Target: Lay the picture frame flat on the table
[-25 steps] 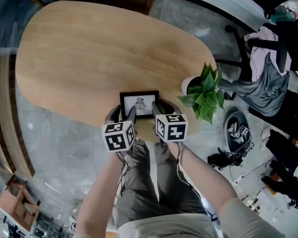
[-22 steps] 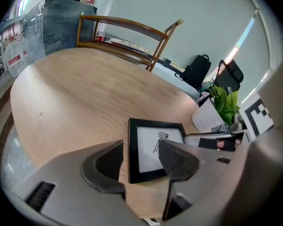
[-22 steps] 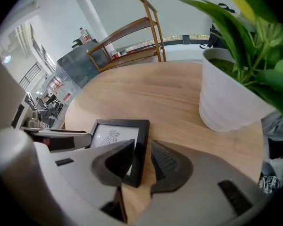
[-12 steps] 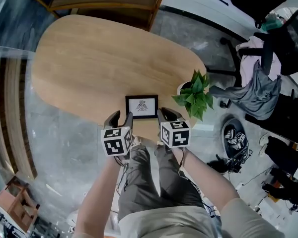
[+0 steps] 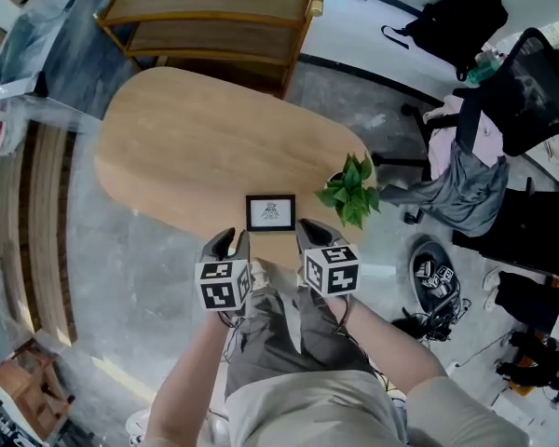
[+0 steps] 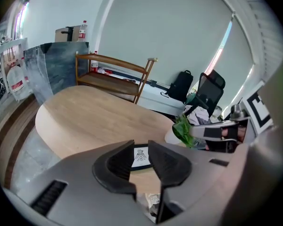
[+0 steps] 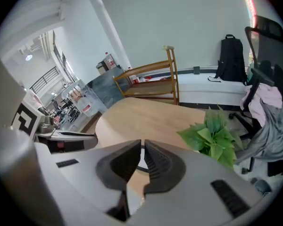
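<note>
A small black picture frame with a white print lies flat near the front edge of the oval wooden table. Both grippers hang above the table's edge, on my side of the frame and not touching it. My left gripper shows a narrow gap between its jaws, which have just been closing with nothing between them. Through that gap in the left gripper view, the frame shows far below. My right gripper has its jaws together and empty. Only a sliver of the frame shows behind them.
A potted green plant stands at the table's right edge, close to the frame. A wooden shelf stands beyond the table. An office chair draped with clothes and a black backpack are at the right.
Both grippers have lifted up and away from the frame, which stays on the table. The left jaws have narrowed. The head view now takes in more of the room.
</note>
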A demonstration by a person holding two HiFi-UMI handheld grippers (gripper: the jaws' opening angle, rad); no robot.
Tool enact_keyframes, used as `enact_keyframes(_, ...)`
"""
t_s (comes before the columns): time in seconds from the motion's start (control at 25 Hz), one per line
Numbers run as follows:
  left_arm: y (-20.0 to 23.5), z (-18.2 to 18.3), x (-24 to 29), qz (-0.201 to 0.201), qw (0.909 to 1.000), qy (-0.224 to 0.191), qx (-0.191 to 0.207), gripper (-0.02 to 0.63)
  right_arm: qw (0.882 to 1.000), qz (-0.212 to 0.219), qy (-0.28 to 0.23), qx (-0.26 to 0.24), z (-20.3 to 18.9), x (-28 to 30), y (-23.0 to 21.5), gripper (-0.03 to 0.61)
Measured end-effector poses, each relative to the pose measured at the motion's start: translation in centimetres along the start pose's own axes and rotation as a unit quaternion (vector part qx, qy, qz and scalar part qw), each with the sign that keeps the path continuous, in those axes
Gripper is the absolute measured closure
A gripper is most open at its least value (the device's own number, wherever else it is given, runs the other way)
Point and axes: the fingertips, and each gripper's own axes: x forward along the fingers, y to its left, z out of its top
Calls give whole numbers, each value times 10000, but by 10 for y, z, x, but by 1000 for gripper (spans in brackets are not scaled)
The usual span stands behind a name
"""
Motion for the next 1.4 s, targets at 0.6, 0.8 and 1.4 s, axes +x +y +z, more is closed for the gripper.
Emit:
enact_keyframes(0.6, -57, 85, -156, -163, 9918, -950, 838, 561, 9913, 436, -1007, -724, 99, -152, 82, 571)
enact_keyframes(0.8, -82, 112, -203, -354, 9847, -1331, 1069, 561, 9841, 672, -1377, -898, 129, -202, 112, 571)
enact_keyframes(1.4, -130, 191, -345, -421, 9443, -2745, 1768, 584, 9332, 1027, -2900, -1858, 220, -349, 182, 574)
